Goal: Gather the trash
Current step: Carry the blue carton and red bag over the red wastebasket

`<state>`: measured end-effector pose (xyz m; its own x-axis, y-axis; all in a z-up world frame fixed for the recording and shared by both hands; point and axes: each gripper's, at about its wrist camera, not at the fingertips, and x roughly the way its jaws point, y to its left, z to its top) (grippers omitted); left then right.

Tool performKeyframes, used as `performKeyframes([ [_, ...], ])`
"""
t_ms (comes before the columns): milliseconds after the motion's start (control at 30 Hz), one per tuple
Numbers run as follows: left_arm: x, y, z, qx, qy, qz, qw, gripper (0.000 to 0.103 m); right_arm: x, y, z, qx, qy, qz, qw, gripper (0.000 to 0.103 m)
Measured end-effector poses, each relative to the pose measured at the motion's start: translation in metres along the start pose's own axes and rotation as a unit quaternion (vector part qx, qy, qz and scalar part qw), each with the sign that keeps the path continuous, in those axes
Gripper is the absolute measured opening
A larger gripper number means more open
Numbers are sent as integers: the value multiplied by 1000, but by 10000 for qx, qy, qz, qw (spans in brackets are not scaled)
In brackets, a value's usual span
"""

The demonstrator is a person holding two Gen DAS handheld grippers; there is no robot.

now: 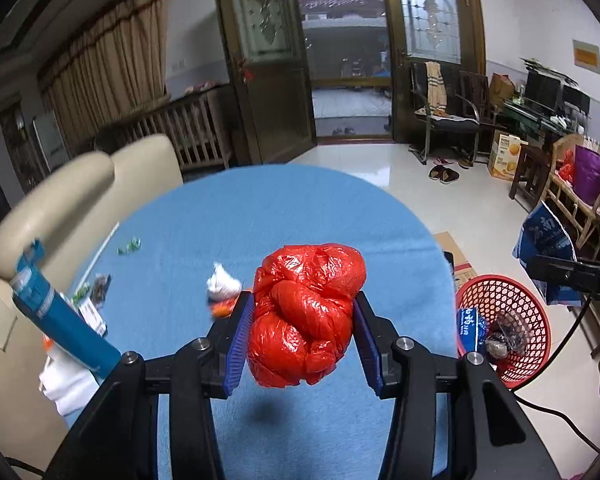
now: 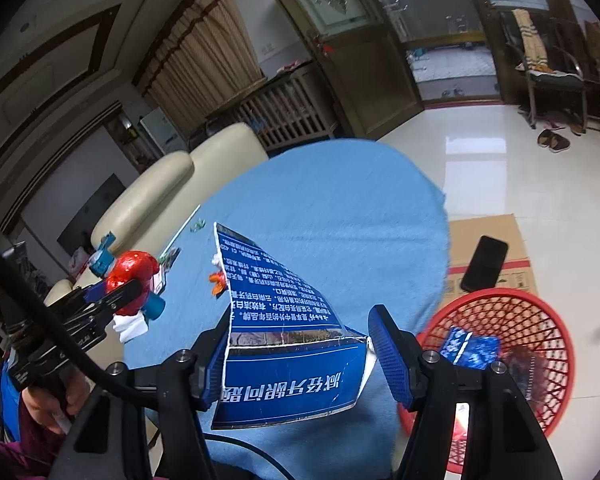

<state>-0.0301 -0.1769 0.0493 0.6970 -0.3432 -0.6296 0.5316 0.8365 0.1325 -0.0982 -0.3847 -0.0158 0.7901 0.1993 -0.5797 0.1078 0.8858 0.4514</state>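
Nearest my view, my left gripper (image 1: 304, 328) was clamped on a knotted red plastic bag (image 1: 306, 316), held just above the blue tablecloth (image 1: 300, 208). My right gripper (image 2: 300, 344) had its jaws spread wide; a flattened blue carton (image 2: 288, 360) leaned against the left finger (image 2: 216, 348), but I could not tell whether it was truly held. Beside the table, on the floor, stood a red mesh basket (image 1: 528, 304) with blue packaging already in it. Farther across the cloth lay a crumpled white tissue (image 1: 222, 284), an orange scrap (image 2: 217, 280) and a small green wrapper (image 1: 129, 246). A black phone (image 2: 484, 258) rested on flat cardboard (image 2: 492, 232) beyond the basket.
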Motion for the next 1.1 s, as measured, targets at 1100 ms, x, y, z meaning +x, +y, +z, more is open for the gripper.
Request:
performKeyframes([
  [1100, -5, -95, 26, 852, -43, -161, 9962, 50, -65, -69, 5, 740, -687, -151, 9948, 67],
])
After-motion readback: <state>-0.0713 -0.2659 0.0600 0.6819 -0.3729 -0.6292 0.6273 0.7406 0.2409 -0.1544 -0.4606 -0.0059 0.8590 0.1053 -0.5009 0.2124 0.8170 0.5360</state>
